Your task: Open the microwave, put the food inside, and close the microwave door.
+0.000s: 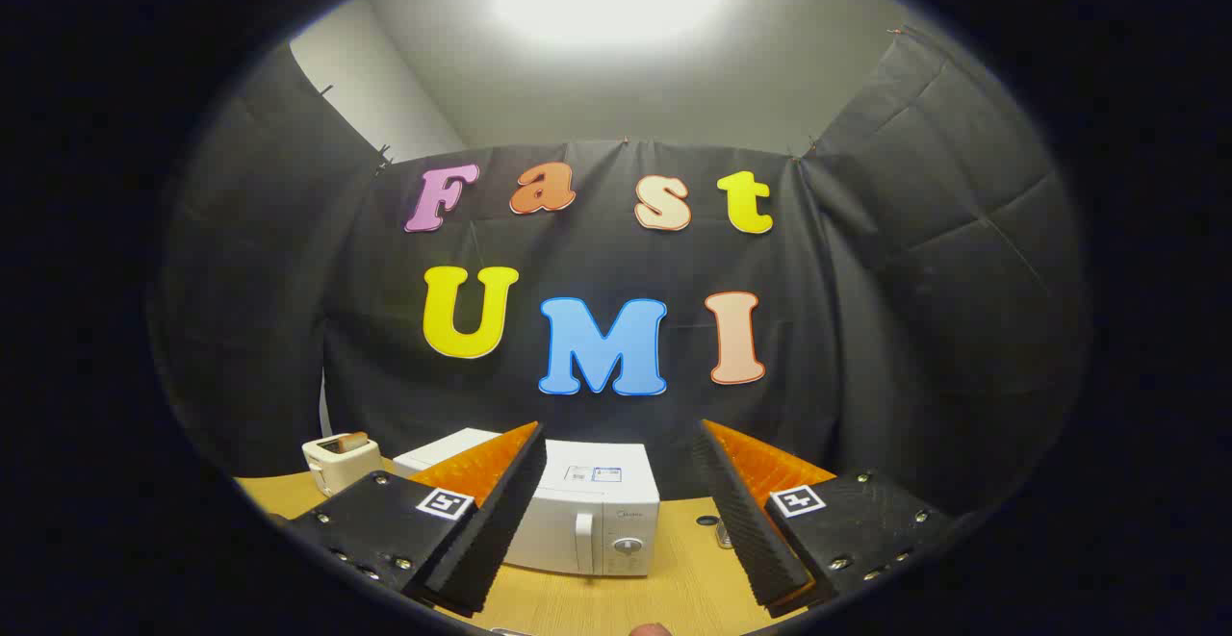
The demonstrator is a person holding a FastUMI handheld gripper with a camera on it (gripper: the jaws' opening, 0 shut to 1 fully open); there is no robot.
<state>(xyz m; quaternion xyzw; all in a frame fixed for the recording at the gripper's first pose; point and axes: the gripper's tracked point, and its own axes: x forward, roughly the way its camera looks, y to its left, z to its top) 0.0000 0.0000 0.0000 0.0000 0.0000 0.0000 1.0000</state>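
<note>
Microwave [587,511] beyond tool [616,444] (spread).

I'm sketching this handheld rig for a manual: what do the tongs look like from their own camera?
The tongs are two long, wedge-shaped fingers with ribbed inner faces. Each is mounted on a flat black plate fastened with small silver screws, and each plate carries a square black-and-white marker tag. No cables are visible.
</note>
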